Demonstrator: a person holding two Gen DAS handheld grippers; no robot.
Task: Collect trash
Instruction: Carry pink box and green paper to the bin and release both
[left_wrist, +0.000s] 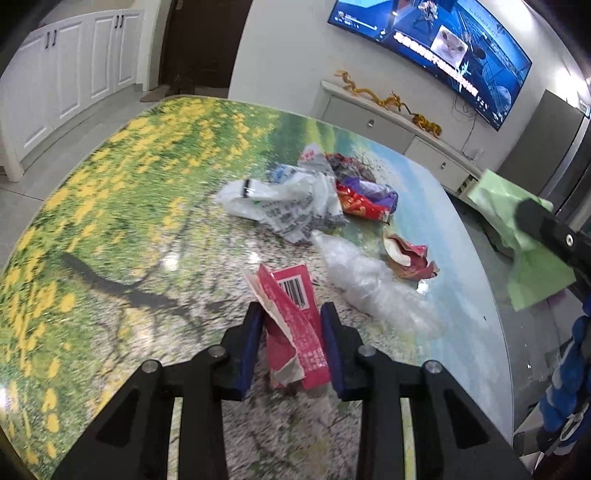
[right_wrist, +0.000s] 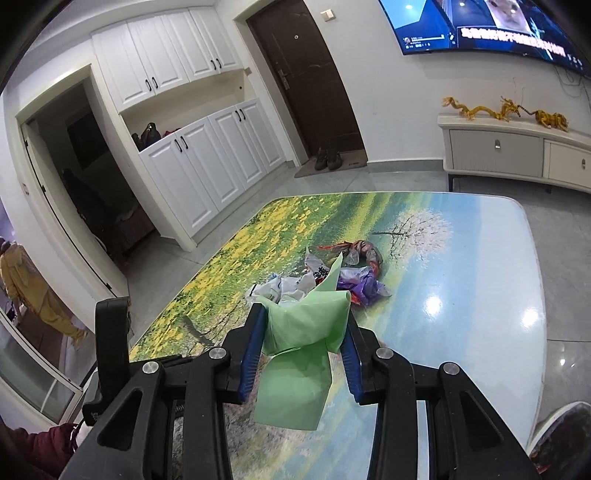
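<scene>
My left gripper (left_wrist: 291, 314) is shut on a torn pink carton with a barcode (left_wrist: 295, 325), held just above the table. Beyond it lie a clear plastic wrapper (left_wrist: 365, 284), a white printed bag (left_wrist: 291, 206), a red snack bag (left_wrist: 360, 203), a purple wrapper (left_wrist: 373, 188) and a torn red-and-white wrapper (left_wrist: 410, 256). My right gripper (right_wrist: 304, 317) is shut on a light green trash bag (right_wrist: 303, 354); it also shows at the right edge of the left wrist view (left_wrist: 524, 243). The trash pile (right_wrist: 332, 273) lies beyond it.
The table (left_wrist: 129, 221) has a glossy flower-field and tree print; its right edge curves near the green bag. A TV cabinet (right_wrist: 517, 151) with golden dragon figures, a wall TV, white cupboards and a dark door stand beyond. A person in yellow stands at far left (right_wrist: 22, 284).
</scene>
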